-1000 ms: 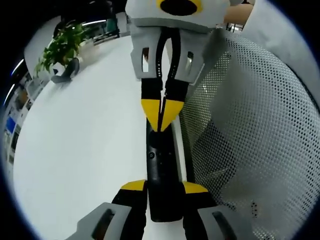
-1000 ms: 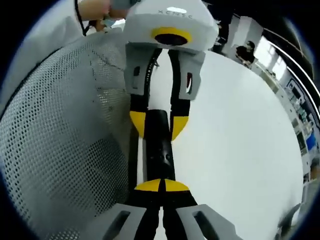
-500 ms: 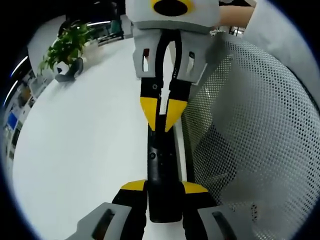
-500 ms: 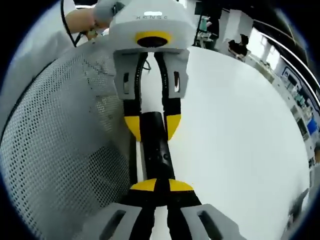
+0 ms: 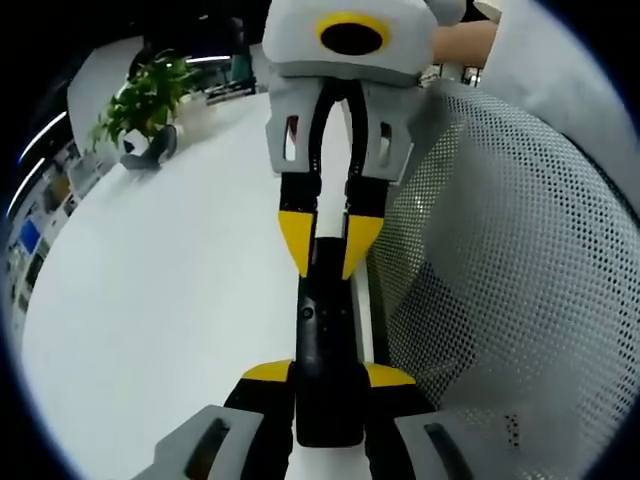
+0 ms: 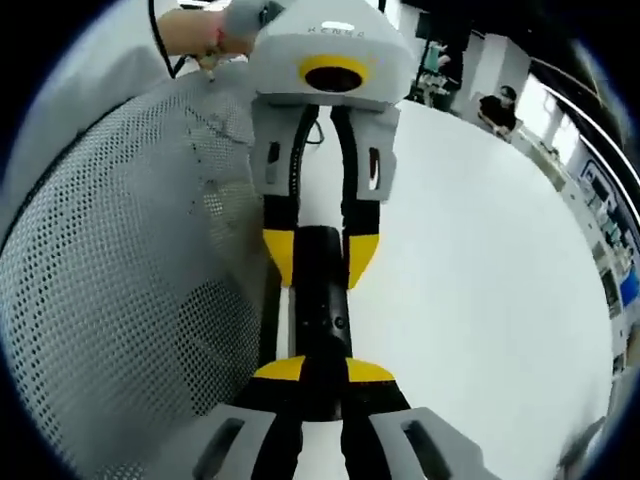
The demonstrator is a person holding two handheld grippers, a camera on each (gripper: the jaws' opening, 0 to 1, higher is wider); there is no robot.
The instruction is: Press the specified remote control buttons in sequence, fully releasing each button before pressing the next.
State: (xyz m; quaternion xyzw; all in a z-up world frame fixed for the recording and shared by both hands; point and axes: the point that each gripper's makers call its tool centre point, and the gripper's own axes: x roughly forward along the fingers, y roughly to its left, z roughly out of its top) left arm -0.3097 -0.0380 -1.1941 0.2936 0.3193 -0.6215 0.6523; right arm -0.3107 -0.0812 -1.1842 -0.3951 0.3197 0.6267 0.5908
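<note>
A black remote control [image 5: 325,340] lies lengthwise on the white table [image 5: 170,300]. My left gripper [image 5: 328,375] is shut on its near end, one yellow tip on each side. In the right gripper view the remote [image 6: 322,300] runs between both grippers, and the left gripper [image 6: 320,258] clamps its far end. My right gripper [image 6: 324,370] stands open, its yellow tips a little apart over the remote's other end. From the left gripper view the right gripper [image 5: 328,245] comes down from the top with a narrow gap between its tips.
A white mesh surface [image 5: 500,300] curves up close beside the remote and also appears in the right gripper view [image 6: 120,300]. A potted plant [image 5: 145,100] stands at the table's far side. A person's hand [image 6: 200,30] holds the left gripper.
My right gripper's tips were together on top of the remote one second ago; they have parted since. The left gripper keeps its hold on the remote. Both views shifted slightly.
</note>
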